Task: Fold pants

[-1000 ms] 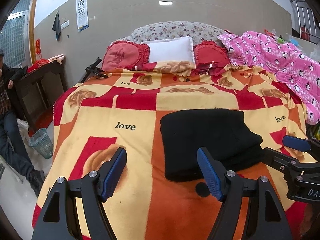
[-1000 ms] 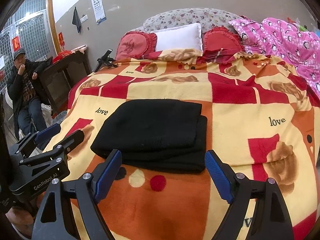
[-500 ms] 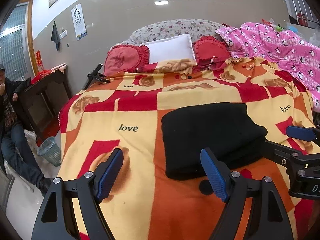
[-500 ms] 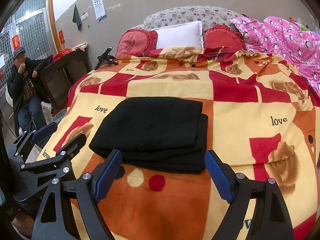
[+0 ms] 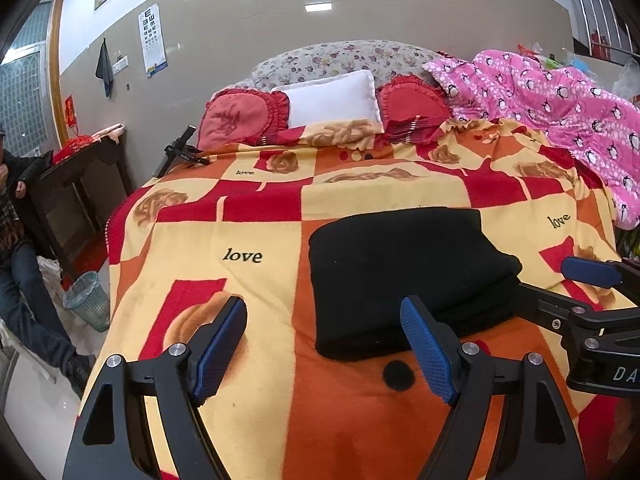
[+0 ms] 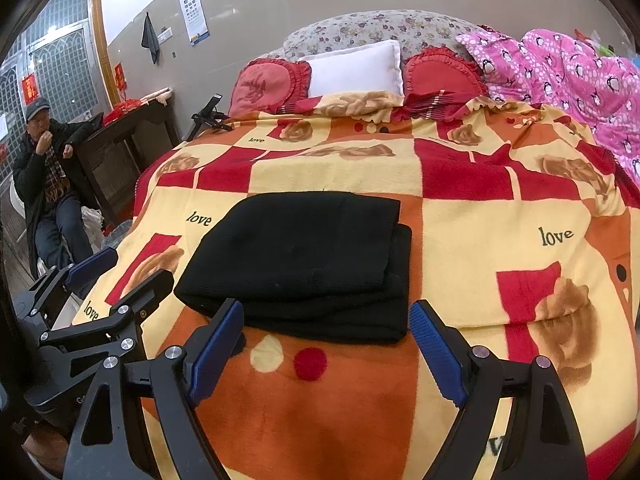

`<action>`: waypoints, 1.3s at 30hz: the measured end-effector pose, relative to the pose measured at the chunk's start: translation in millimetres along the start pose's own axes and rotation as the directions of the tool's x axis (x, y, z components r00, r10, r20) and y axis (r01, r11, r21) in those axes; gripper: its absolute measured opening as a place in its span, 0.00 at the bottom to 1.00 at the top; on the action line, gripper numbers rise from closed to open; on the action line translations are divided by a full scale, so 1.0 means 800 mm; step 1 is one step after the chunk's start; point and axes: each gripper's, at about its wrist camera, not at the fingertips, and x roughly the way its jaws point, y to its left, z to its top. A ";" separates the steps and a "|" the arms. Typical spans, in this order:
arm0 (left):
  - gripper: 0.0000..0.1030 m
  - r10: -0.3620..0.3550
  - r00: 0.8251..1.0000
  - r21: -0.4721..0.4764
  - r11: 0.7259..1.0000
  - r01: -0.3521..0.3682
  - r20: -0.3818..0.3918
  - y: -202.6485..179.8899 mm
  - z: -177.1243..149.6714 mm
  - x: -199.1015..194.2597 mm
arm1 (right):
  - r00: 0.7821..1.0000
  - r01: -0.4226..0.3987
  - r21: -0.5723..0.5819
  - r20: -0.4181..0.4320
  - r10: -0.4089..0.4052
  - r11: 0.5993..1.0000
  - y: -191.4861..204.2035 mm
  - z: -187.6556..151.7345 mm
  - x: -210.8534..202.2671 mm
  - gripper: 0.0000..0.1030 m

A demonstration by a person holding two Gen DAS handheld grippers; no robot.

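Note:
The black pants point(image 5: 404, 272) lie folded into a compact stack on the red, orange and yellow blanket point(image 5: 248, 240); they also show in the right wrist view point(image 6: 304, 260). My left gripper point(image 5: 324, 344) is open and empty, held above the blanket just near-left of the stack. My right gripper point(image 6: 328, 344) is open and empty, just in front of the stack's near edge. Each gripper shows at the side of the other's view: the right one point(image 5: 584, 292) and the left one point(image 6: 100, 284).
Red cushions point(image 5: 240, 116) and a white pillow point(image 5: 332, 100) lie at the bed's head. A pink quilt point(image 5: 560, 108) is piled at the right. A seated person point(image 6: 44, 176), a dark cabinet point(image 6: 124, 140) and a waste basket point(image 5: 86, 300) are left of the bed.
Both grippers have drawn back and risen slightly from the folded pants; the bed looks a little farther away. The pants have not moved and both grippers stay open.

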 end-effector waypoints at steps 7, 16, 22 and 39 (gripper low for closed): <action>0.77 -0.010 1.000 -0.010 1.000 0.010 0.001 0.000 0.000 -0.004 | 1.000 0.005 0.001 -0.002 -0.005 1.000 -0.004 -0.002 -0.001 0.84; 0.77 -0.010 1.000 -0.013 1.000 0.010 0.001 -0.002 -0.001 -0.005 | 1.000 0.011 0.006 -0.007 -0.011 1.000 -0.008 -0.003 0.000 0.84; 0.77 -0.012 1.000 -0.014 1.000 0.011 -0.003 -0.005 -0.001 -0.004 | 1.000 0.012 0.008 -0.016 -0.012 1.000 -0.011 -0.006 0.002 0.84; 0.77 -0.034 0.999 -0.031 0.999 0.033 -0.007 -0.009 -0.001 -0.004 | 1.000 0.010 0.004 -0.022 -0.010 1.000 -0.010 -0.008 0.002 0.84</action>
